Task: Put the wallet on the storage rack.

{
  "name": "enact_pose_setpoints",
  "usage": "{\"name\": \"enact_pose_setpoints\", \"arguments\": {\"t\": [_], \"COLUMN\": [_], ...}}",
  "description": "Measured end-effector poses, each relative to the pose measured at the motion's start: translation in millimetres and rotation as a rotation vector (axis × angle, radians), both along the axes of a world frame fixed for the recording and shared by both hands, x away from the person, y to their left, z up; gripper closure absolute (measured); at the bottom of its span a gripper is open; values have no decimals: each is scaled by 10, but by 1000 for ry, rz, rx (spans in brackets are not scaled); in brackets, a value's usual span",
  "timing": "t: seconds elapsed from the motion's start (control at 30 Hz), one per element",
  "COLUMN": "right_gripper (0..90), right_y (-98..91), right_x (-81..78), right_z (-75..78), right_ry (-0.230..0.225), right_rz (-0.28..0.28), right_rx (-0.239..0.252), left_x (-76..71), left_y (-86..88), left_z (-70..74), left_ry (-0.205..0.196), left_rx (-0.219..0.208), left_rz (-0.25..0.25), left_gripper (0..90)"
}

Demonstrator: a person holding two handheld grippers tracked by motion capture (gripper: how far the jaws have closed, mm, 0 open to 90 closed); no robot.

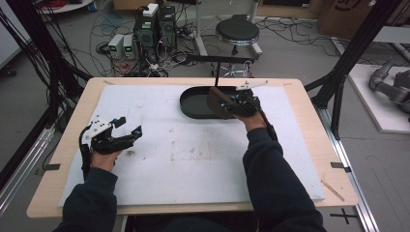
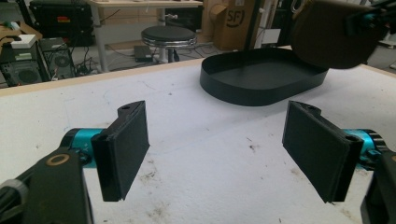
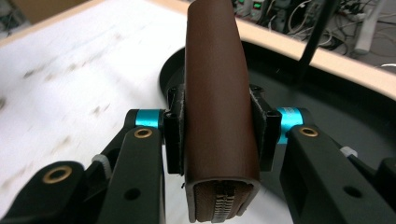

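Clamped between the pads of the right gripper [image 3: 217,128], a brown zippered leather pouch [image 3: 217,93] is held above the near rim of the black oval tray [image 1: 193,104]. The left gripper [image 2: 217,151] is rested on the white mat [image 1: 193,159] well apart, its jaws spread wide with nothing between them.

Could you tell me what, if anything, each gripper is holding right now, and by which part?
The right gripper clamps a brown zipped pouch across its flat sides, near the zipper end. The left gripper stands open and holds nothing.

Legible text — "SF" in black on a cardboard box [image 2: 233,21] standing on the floor beyond the table. Nothing else is readable.
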State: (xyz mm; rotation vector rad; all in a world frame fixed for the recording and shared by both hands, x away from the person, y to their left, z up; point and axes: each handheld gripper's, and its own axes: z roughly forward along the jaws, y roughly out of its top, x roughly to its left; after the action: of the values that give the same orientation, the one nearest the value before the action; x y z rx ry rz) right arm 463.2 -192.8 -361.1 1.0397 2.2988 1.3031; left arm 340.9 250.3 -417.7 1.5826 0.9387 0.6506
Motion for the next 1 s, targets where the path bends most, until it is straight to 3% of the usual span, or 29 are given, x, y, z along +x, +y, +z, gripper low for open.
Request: {"name": "enact_pose_setpoints", "arguments": {"t": [0.07,0.27,0.37,0.47,0.6,0.73,0.9,1.0], "right_gripper": [644,644,644,643,630,499,450,431], "right_y": [48,117,133,124,128,52,-145,-277], "right_x": [150,363,470,593,635,643,621,554], "right_z": [8,-120,-237,-406,-496,-474,-378,-299], "right_ry": [-9,18,45,103,131,87,81,55], "right_rz": [-31,-86,-124,-167,-194,-274,-308,-313], "right_rx": [-2,0,-6,41,16,10,11,18], "left_x": [2,6,8,10,11,15,13,12], "left_y": [-1,7,3,-9,9,6,-8,-10], "left_z": [-3,-4,-7,-8,-9,-14,-14,-12], "left_ry": [0,2,4,4,5,9,8,8], "left_rx": [-3,-3,-3,-1,-7,-10,-7,-8], "left_rz": [2,0,-1,-8,-3,-5,-7,-8], "left_gripper": [226,226,226,226,226,226,226,226]}}
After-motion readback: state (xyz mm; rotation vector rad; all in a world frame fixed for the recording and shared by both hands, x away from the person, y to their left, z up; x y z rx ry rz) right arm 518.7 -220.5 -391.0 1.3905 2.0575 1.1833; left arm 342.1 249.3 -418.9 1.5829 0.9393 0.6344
